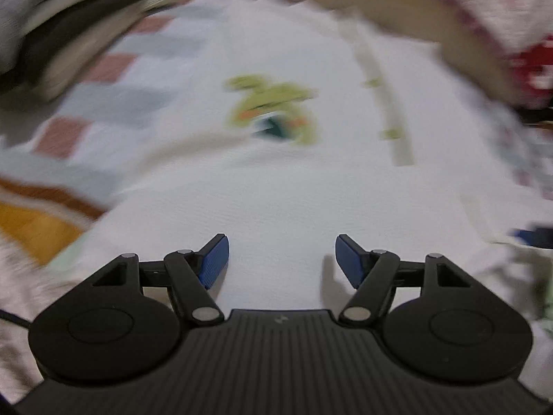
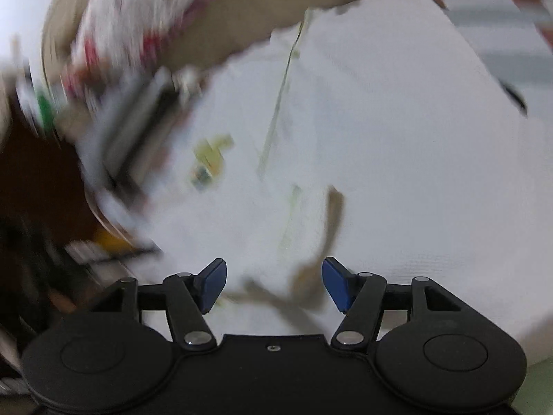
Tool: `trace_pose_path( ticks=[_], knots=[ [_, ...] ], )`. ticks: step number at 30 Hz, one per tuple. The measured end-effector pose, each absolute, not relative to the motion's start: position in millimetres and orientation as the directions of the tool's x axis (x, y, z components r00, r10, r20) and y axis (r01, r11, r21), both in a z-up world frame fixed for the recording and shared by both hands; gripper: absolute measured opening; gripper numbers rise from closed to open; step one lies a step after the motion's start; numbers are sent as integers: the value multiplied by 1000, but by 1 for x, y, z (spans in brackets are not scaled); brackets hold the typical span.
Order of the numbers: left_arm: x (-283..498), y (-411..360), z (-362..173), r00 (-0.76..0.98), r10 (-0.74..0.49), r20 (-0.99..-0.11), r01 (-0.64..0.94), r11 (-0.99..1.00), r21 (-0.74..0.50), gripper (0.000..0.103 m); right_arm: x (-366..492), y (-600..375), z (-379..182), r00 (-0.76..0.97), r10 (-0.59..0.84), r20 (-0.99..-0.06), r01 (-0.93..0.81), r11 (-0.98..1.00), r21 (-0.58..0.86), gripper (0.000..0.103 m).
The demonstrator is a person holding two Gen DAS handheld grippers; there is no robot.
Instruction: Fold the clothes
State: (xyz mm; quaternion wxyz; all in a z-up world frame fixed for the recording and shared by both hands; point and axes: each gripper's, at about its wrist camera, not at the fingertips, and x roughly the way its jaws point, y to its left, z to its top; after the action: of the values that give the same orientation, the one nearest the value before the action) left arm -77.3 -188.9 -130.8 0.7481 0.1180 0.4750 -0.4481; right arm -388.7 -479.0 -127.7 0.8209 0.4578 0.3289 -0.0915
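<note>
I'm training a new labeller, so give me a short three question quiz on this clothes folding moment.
1. True or false: the left gripper is clamped on cloth.
2. What colour is the garment under both grippers? A white, B black, C red.
3. Fill in: the printed figure on the garment is mostly ____.

Key: 1 false, its jaws stand open with nothing between the pads. 2 A. 3 green.

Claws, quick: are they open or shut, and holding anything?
Left claw: open, empty, over the white shirt.
Right claw: open, holding nothing.
</note>
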Motion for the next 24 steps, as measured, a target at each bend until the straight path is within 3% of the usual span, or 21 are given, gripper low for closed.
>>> trace_pose_path(
  ticks=[3, 8, 9, 10, 11, 12, 14, 17, 20, 24],
  knots=[
    [-102, -204, -125, 94, -604, -792, 857, 454, -244, 69, -404, -494, -145, 853, 168, -494, 417, 348, 840, 70],
    [-130, -220, -146, -16, -573, -820, 895, 357, -267, 69, -376, -482, -173, 777, 176, -605, 508, 393, 766, 71],
    [-133, -219, -146, -22, -563, -826, 900, 348, -261, 69, -368, -477, -174, 769, 180, -614, 503, 423, 753, 66],
    [-135, -218, -145, -16, -553, -833, 908, 341, -244, 69, -362, -473, -171, 770, 186, -611, 482, 457, 747, 40],
    [-137, -216, -141, -3, -540, -842, 917, 335, -218, 69, -361, -471, -164, 781, 163, -602, 465, 492, 736, 22],
    [-138, -213, -139, 11, -525, -851, 923, 333, -194, 69, -361, -470, -156, 794, 138, -592, 448, 527, 723, 13],
    [-135, -203, -134, 35, -473, -880, 923, 352, -153, 69, -359, -463, -134, 814, 84, -575, 405, 628, 665, 13],
    [-119, -186, -130, -34, -444, -896, 875, 420, -242, 69, -342, -441, -119, 708, -29, -706, 429, 811, 398, 14],
    [-115, -176, -132, -117, -435, -893, 831, 449, -327, 69, -322, -416, -128, 531, -171, -830, 422, 903, 83, 28],
    [-117, -167, -138, -221, -428, -876, 775, 469, -424, 69, -341, -432, -122, 598, -75, -798, 451, 855, 258, 41]
  ],
)
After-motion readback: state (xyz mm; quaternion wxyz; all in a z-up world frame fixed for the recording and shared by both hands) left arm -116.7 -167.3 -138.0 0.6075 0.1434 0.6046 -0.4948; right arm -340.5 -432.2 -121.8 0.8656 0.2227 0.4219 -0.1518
